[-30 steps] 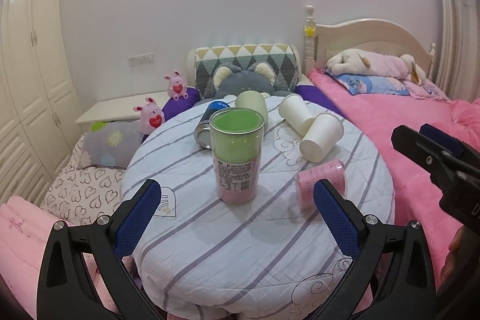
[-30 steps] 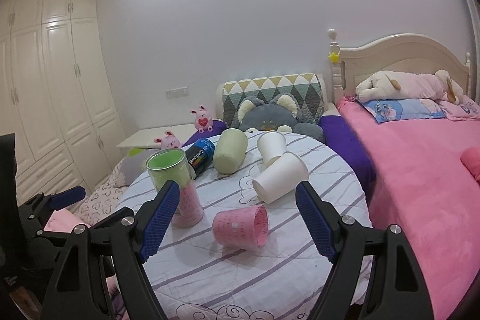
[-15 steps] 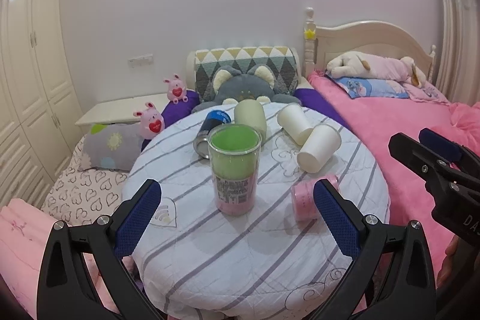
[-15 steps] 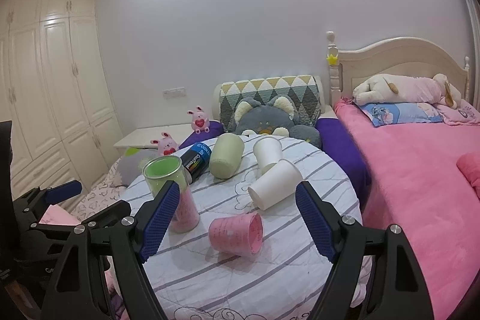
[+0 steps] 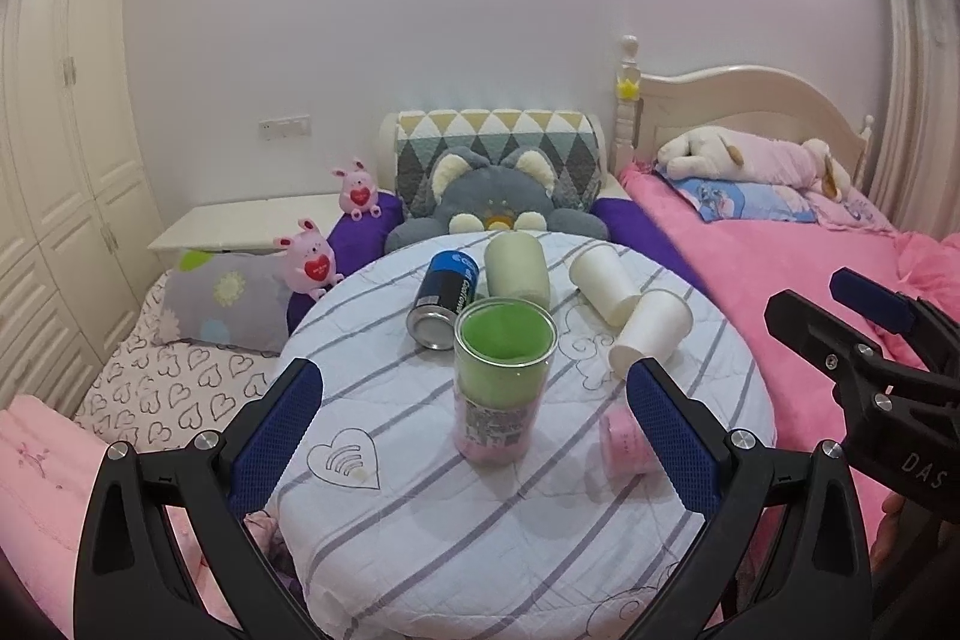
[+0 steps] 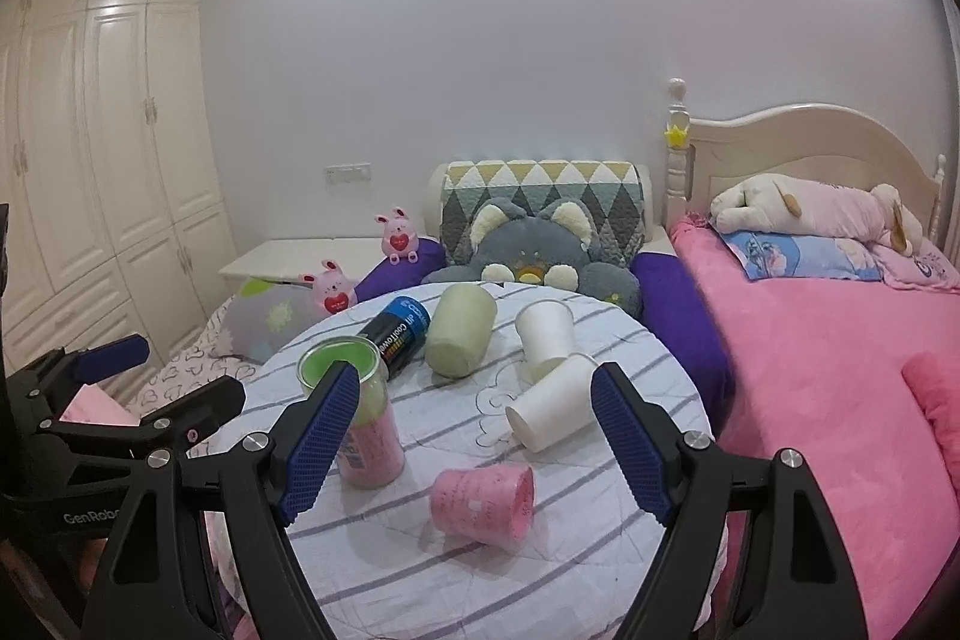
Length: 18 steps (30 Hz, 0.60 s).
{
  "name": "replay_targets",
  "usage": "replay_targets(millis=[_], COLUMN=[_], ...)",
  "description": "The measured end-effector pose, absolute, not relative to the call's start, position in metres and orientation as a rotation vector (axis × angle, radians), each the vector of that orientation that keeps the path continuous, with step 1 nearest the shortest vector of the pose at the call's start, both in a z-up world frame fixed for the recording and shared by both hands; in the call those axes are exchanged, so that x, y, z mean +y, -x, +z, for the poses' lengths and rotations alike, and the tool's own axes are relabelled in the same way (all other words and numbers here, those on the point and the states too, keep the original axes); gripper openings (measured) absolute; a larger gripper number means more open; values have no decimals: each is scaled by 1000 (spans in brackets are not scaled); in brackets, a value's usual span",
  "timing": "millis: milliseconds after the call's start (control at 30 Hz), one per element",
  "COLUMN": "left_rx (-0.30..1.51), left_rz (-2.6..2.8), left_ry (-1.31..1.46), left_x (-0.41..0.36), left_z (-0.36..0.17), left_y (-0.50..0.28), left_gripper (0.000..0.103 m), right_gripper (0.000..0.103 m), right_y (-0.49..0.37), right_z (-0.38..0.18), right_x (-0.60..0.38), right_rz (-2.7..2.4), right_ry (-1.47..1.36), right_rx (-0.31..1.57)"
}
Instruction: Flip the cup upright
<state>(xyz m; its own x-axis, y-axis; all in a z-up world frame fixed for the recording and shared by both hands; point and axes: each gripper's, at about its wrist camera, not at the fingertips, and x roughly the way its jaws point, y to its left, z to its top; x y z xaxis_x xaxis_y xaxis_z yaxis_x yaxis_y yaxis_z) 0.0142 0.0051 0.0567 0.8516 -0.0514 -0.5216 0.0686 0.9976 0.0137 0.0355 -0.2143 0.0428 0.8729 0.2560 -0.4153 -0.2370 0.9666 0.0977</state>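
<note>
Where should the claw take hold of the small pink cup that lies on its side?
Grip the pink cup across its round wall, mid-length, coming from above with the right claw, probably. It lies sideways, nearest that open claw, mouth toward the right.

Right claw (image 6: 474, 436) spread wide, pink cup (image 6: 483, 499) on its side

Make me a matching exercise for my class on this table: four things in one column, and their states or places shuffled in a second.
Things:
1. clear cup
2. pink cup
3. blue can
4. grey plush

States or places:
A. on its side, nearest the right hand-held gripper
B. behind the table
C. upright, green inside
D. on its side beside the green cup

Pairs: 1-C, 2-A, 3-D, 4-B
</note>
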Motion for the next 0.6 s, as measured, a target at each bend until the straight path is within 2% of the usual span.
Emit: replay_targets(millis=[600], left_rx=[531], left_rz=[-70], left_ry=[-39], left_x=[13], left_z=[61], left_y=[-15], left_gripper=[103], right_gripper=[81], right_y=[-36], right_z=[53], right_x=[-203], right_rz=[248], right_ry=[-19], right_rx=[435])
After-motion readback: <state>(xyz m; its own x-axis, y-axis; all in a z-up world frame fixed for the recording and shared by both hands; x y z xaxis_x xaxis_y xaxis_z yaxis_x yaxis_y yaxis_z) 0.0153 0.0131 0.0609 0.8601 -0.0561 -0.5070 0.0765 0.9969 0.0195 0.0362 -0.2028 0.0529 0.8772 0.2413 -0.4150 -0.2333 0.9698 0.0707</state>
